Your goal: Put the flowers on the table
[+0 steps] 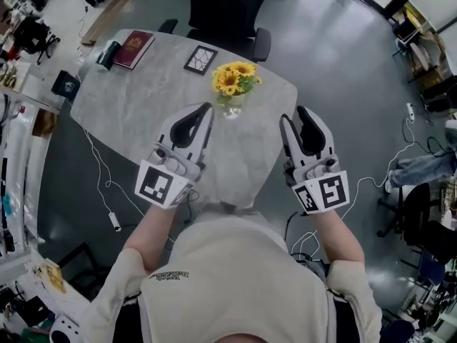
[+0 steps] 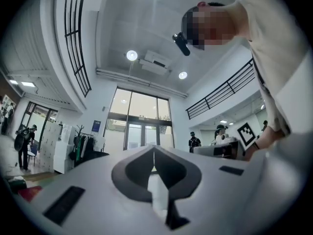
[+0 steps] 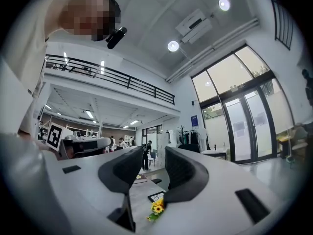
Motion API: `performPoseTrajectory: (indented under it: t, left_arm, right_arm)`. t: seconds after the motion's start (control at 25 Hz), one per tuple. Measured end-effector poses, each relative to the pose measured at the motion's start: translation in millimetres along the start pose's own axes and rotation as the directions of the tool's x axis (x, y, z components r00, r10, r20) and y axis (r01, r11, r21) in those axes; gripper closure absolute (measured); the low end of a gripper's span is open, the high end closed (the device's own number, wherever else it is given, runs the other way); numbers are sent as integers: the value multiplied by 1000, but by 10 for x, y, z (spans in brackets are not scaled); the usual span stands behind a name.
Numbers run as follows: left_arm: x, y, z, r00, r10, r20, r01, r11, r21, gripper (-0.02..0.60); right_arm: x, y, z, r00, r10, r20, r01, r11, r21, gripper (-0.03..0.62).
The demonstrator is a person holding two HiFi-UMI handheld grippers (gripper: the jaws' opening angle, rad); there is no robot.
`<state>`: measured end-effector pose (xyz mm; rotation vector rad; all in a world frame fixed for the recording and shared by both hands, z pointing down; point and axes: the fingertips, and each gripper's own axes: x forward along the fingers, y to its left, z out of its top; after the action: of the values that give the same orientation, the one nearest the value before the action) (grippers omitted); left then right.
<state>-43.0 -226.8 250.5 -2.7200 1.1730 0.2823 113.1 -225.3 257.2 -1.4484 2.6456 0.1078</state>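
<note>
You are holding the left gripper [image 1: 207,108] clenched and empty, the right gripper [image 1: 293,113] slightly parted and empty, flowers [image 1: 235,78] standing upright in a glass vase [image 1: 232,108] near the table's [image 1: 143,98] far edge, stems vertical, blooms pointing up.

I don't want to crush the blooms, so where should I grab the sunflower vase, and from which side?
Probably best to grip the glass vase around its body, under the sunflowers, coming in level from the near edge of the table. The vase stands upright, the blooms spread wider than the glass, and a chair blocks the far side.
</note>
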Motion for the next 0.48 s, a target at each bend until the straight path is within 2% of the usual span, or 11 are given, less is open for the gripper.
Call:
performPoseTrajectory:
  t: [0.24, 0.48]
  left_arm:
    - [-104, -430, -88, 999, -38, -13, 37, 996, -87, 591]
    - [-89, -716, -268, 993, -91, -75, 83, 991, -108, 592]
  right_arm:
    - [-190, 226, -84, 999, 15, -31, -15, 999, 28, 505]
    - [-276, 368, -232, 998, 32, -57, -26, 993, 113, 556]
